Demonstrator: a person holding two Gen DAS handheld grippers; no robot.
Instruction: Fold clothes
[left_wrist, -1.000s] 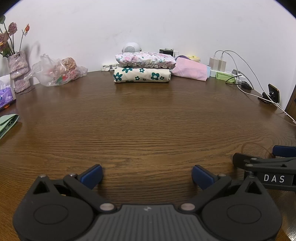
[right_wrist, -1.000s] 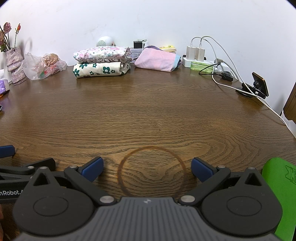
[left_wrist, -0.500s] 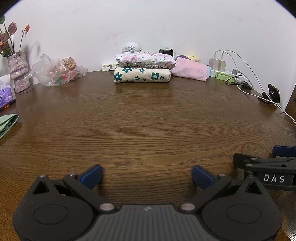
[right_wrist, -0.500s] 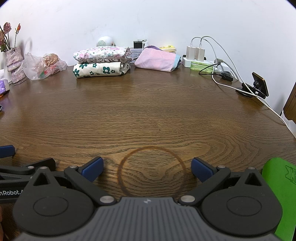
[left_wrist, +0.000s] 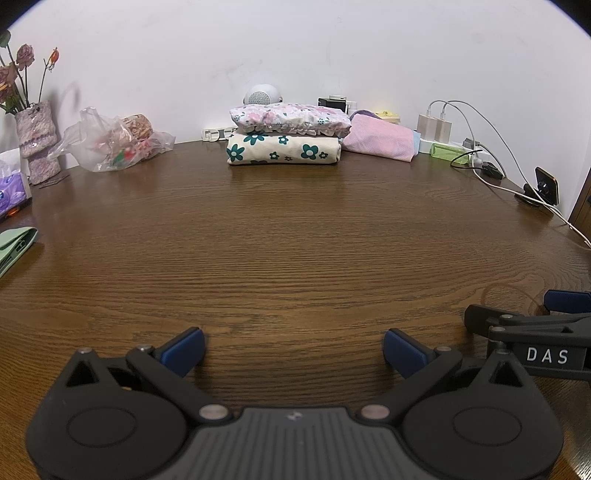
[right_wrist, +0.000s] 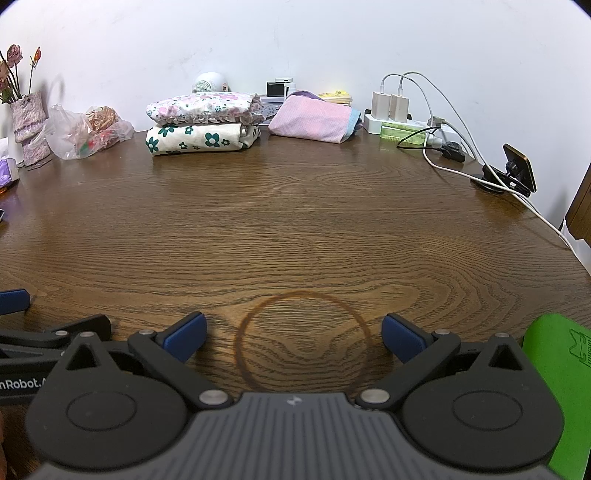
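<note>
Two folded garments are stacked at the table's far side: a pink floral one on a cream one with teal flowers; the stack also shows in the right wrist view. A folded pink cloth lies to their right, also in the right wrist view. My left gripper is open and empty, low over the near table. My right gripper is open and empty beside it, over a round ring stain. Each gripper shows at the edge of the other's view.
The brown wooden table carries a plastic bag and a flower vase at the far left, a power strip with chargers and cables and a phone stand at the right. A green item lies near right.
</note>
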